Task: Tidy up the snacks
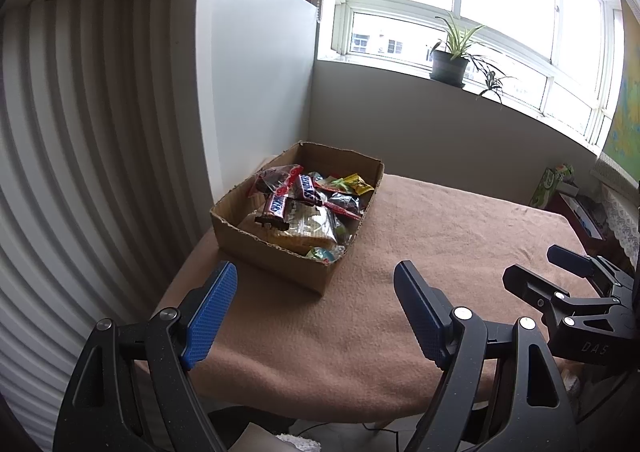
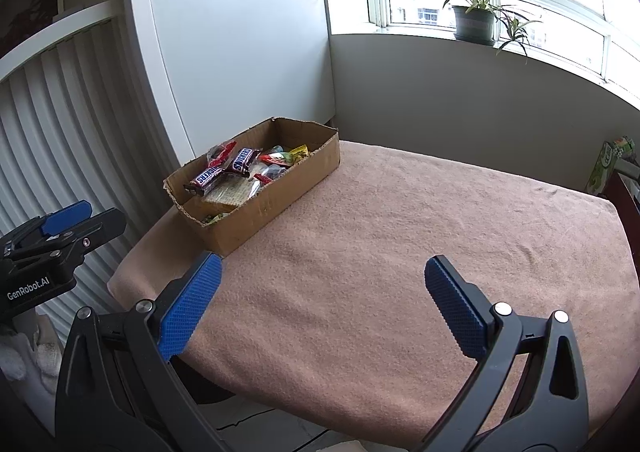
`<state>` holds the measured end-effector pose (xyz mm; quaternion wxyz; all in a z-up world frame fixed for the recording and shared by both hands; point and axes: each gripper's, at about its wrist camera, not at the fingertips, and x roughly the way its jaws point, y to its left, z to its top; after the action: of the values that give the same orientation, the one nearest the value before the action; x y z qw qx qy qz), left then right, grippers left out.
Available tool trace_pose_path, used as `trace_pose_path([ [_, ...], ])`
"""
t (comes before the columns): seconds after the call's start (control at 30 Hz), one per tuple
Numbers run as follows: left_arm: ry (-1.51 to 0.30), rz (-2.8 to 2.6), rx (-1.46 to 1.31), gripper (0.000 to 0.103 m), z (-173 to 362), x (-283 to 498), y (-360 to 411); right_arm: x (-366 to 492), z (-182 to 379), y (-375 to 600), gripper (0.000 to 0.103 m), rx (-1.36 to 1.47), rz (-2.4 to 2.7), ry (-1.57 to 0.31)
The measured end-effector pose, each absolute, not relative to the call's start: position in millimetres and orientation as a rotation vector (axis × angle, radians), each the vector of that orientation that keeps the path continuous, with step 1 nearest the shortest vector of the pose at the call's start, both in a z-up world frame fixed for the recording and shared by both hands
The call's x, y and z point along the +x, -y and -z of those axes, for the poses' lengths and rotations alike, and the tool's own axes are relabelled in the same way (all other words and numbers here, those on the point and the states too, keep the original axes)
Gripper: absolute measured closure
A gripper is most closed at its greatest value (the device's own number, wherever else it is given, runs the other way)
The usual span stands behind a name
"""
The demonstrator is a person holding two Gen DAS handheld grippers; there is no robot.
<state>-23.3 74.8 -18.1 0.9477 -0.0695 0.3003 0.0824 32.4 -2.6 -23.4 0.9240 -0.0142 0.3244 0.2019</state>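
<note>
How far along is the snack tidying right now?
Done, it seems: the snacks sit piled in the cardboard box, none showing on the brown cloth. In hand: nothing; left tool and right tool hang open, empty. Left: nothing obvious.

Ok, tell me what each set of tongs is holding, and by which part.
Nothing: the left tongs and right tongs both stand open and empty above the brown cloth-covered table.
</note>
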Motion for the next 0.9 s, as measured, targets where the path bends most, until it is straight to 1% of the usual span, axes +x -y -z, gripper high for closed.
trace_pose_path([
  [0.9, -0.603, -0.168, -0.13, 0.022, 17.8, -26.2, -68.8, 32.9, 33.8, 7.1, 0.0, -0.017, -0.419, -0.7],
])
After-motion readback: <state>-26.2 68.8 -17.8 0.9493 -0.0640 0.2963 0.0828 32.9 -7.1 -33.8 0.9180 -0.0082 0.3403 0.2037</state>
